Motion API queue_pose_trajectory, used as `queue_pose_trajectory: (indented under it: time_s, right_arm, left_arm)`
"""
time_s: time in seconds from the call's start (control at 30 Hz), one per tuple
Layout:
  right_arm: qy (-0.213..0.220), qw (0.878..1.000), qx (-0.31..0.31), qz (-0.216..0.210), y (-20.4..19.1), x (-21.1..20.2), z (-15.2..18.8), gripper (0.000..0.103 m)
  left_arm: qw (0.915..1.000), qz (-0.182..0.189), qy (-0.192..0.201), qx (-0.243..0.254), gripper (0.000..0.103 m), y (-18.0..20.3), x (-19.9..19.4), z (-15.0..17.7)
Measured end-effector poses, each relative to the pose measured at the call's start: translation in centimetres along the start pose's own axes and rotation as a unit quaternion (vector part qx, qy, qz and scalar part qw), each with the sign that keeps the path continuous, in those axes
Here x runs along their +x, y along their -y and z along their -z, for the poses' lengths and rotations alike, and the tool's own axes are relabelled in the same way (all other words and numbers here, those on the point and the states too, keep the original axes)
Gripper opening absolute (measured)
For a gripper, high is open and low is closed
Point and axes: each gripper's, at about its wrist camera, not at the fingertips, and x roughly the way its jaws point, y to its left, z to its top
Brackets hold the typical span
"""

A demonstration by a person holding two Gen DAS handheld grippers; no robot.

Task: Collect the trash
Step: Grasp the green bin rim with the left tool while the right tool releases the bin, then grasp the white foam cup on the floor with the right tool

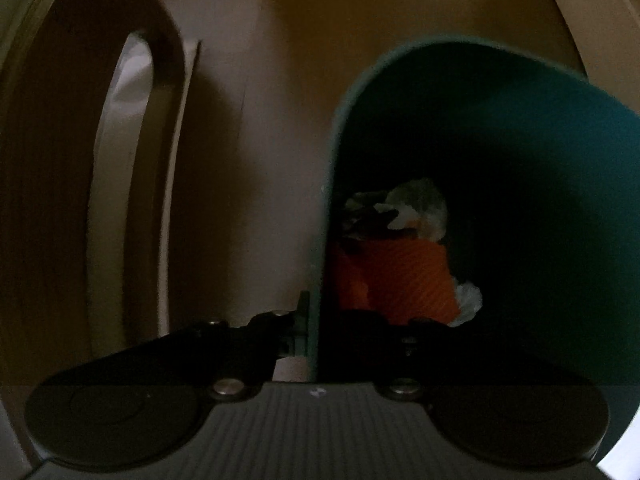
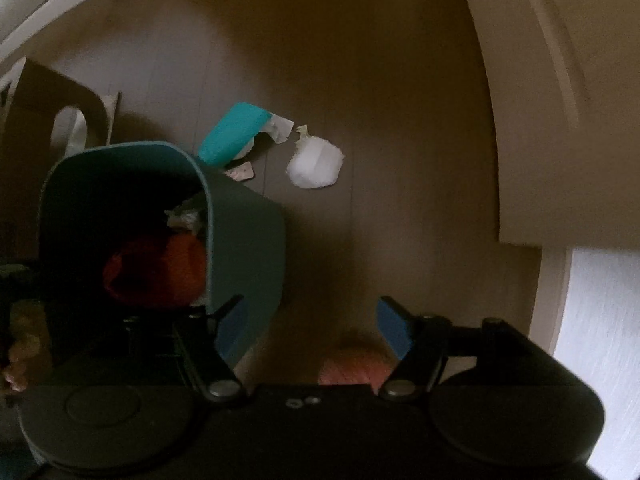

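- Here the left gripper [image 1: 314, 332] is clamped on the rim of the teal bin [image 1: 520, 128], its 2 jaws together over the wall edge.
- Inside the bin lie an orange wrapper [image 1: 396, 276] and crumpled white paper [image 1: 420, 208].
- The right gripper [image 2: 316, 330] hangs above the brown floor [image 2: 400, 80], jaws apart, nothing between them.
- Beyond the bin lie a teal box [image 2: 234, 132], a white wad [image 2: 316, 162] and a torn scrap [image 2: 280, 128].

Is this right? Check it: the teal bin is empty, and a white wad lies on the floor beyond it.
Not right. The teal bin is not empty: orange trash and crumpled paper lie inside, as both wrist views show. The white wad does lie on the floor beyond it.
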Motion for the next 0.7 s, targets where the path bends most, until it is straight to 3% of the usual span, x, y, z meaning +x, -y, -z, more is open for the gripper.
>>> queue_pose_trajectory:
  time_s: [0.07, 0.17, 0.4, 0.57, 0.63, 0.7]
  right_arm:
    - [0.004, 1.0, -0.006, -0.002, 0.3, 1.5, -1.4, 0.062]
    - [0.0, 0.999, -0.032, -0.014, 0.3, 4.7, -4.6, 0.051]
    - [0.014, 0.983, -0.184, -0.018, -2.0, 11.3, -10.7, 0.054]
    - [0.024, 0.959, -0.284, -0.003, -4.1, 18.2, -12.2, 0.069]
    - [0.027, 0.945, -0.326, 0.014, -4.6, 21.0, -12.1, 0.082]
    - [0.025, 0.931, -0.364, 0.027, -4.9, 23.4, -11.8, 0.086]
  left_arm:
    - [0.9993, 0.017, 0.002, -0.032, 0.004, -0.9, 0.0, 0.0]
    - [0.997, 0.014, -0.001, -0.076, 0.005, -2.4, -0.2, 0.1]
    - [0.9872, -0.022, -0.009, -0.158, 0.004, -7.6, -2.3, 1.9]
    - [0.9809, -0.052, 0.001, -0.187, 0.003, -8.9, -5.2, 4.0]
    - [0.9777, -0.051, -0.007, -0.203, 0.003, -9.0, -5.5, 4.8]
    - [0.9762, -0.055, -0.01, -0.209, 0.003, -8.7, -5.7, 5.3]
